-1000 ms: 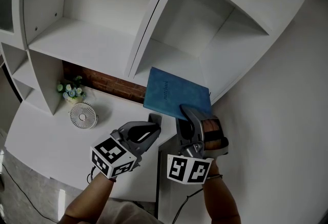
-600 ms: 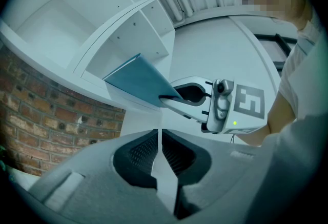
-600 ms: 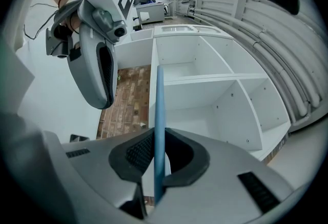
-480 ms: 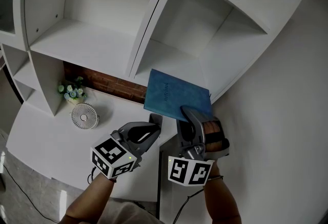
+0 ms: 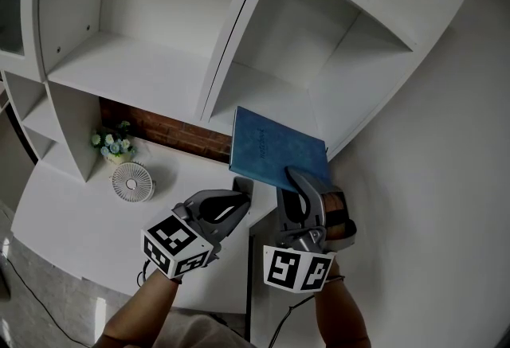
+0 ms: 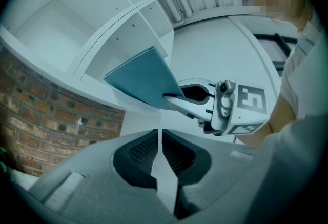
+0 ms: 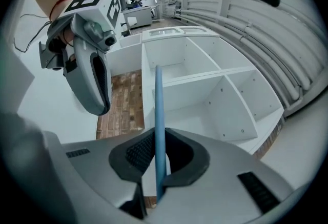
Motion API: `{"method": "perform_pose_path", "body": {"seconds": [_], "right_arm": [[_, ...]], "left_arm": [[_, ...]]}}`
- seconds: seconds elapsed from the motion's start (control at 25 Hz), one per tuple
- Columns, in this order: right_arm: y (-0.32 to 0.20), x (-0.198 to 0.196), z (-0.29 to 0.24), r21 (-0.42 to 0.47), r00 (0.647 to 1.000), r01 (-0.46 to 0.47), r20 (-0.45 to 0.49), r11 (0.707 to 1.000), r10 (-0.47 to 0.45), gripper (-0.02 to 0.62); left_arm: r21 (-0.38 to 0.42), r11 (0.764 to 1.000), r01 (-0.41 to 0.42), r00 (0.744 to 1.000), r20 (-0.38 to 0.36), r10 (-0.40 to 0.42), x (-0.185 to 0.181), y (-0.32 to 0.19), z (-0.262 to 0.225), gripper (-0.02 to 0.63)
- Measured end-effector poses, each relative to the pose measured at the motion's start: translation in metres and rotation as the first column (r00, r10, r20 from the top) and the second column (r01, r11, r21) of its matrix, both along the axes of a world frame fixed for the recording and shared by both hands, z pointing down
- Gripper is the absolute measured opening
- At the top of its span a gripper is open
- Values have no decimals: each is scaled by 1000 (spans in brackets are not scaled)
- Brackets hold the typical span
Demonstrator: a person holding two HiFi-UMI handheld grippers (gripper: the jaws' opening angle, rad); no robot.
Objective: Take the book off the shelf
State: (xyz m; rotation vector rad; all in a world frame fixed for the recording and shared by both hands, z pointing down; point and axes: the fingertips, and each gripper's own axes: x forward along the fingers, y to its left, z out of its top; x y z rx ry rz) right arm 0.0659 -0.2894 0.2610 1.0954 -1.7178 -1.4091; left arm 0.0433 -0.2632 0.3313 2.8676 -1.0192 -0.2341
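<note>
The left gripper (image 5: 233, 205), jaws pressed together on nothing, sits just left of the thin blue book with a plain matte cover (image 5: 275, 149). The book is clear of the white wooden shelf unit (image 5: 151, 68), in the air in front of its lower right compartment, and the right gripper (image 5: 301, 179) pinches its near corner tight. Since a second ago the book's left edge has swung slightly right and it tilts steeper, while the left gripper has stayed put.
</note>
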Motion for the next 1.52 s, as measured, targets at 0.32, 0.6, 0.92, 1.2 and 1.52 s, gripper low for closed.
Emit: {"method": "perform_pose_path", "body": {"seconds": [0.32,0.6,0.92,1.2,1.52], "right_arm": [[8,8,-20,21,977,20,212,1000,-23,54],[18,14,-30,60,937,34,346,998,-53,54],[33,23,-41,96,874,56,476,994,-95,54],[43,30,-33,14,796,93,600,996,-83,53],[56,28,-19,-46,691,165,718,985,-83,54]], "left_arm": [[3,1000,-5,1000,5,5,2,2,-2,12],[18,1000,-14,1000,8,14,6,5,-8,11],[38,999,-28,1000,9,28,12,10,-17,12],[59,998,-38,999,1,38,15,18,-24,11],[64,997,-51,999,5,51,19,30,-24,12]]}}
